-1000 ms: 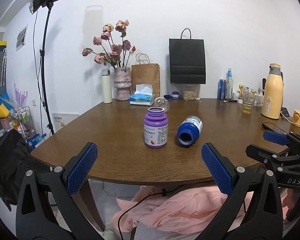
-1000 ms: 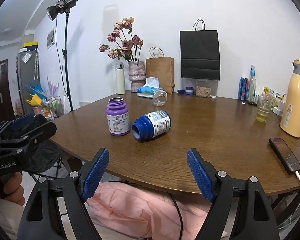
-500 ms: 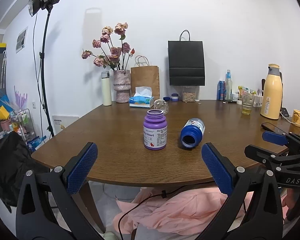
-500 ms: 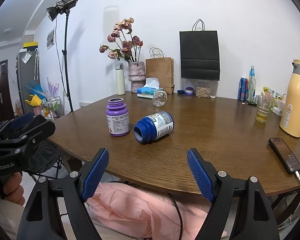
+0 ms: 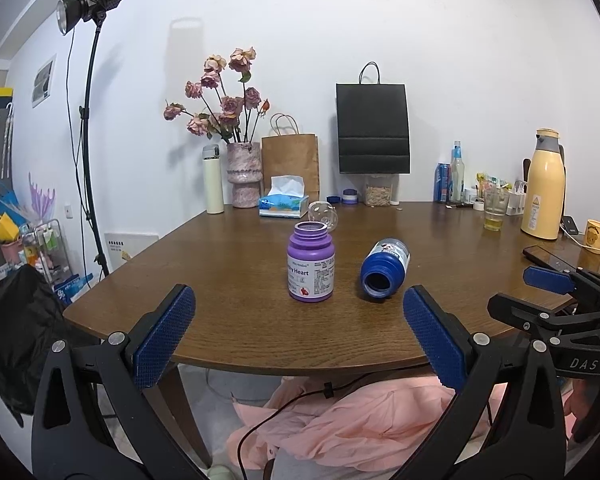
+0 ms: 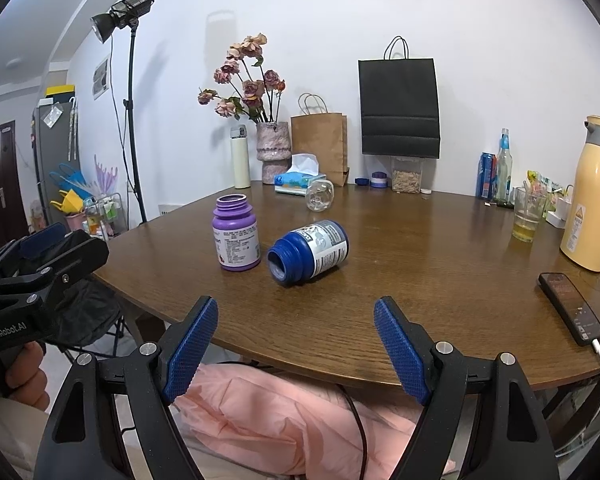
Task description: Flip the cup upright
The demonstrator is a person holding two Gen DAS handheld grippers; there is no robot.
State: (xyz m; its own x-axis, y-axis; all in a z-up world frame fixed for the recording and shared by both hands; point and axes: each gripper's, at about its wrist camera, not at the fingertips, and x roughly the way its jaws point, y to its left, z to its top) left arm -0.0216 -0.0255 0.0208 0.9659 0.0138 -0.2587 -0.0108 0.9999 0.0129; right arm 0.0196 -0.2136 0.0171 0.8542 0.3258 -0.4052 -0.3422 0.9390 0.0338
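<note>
A blue bottle [image 5: 384, 270] [image 6: 310, 252] lies on its side on the brown table [image 5: 220, 280] [image 6: 420, 280], its open mouth towards me. Left of it a purple bottle [image 5: 311, 266] [image 6: 236, 236] stands upright, uncapped. A clear glass jar [image 5: 323, 215] [image 6: 319, 196] lies on its side farther back. My left gripper [image 5: 296, 332] [image 6: 44, 256] is open and empty, short of the table's near edge. My right gripper [image 6: 296, 340] [image 5: 556, 292] is open and empty too, also off the near edge and facing the blue bottle.
Along the back stand a flower vase [image 5: 244, 176], tissue box [image 5: 284, 202], paper bags and a white flask [image 5: 213, 180]. At the right are a glass of yellow liquid [image 6: 526, 220], a yellow thermos [image 6: 592, 196], a phone [image 6: 572, 306] and a mug [image 5: 598, 236]. Pink cloth [image 5: 360, 420] lies under the table.
The blue bottle has rolled slightly to the right, away from the purple bottle. Both grippers have stayed open and nearly still.
</note>
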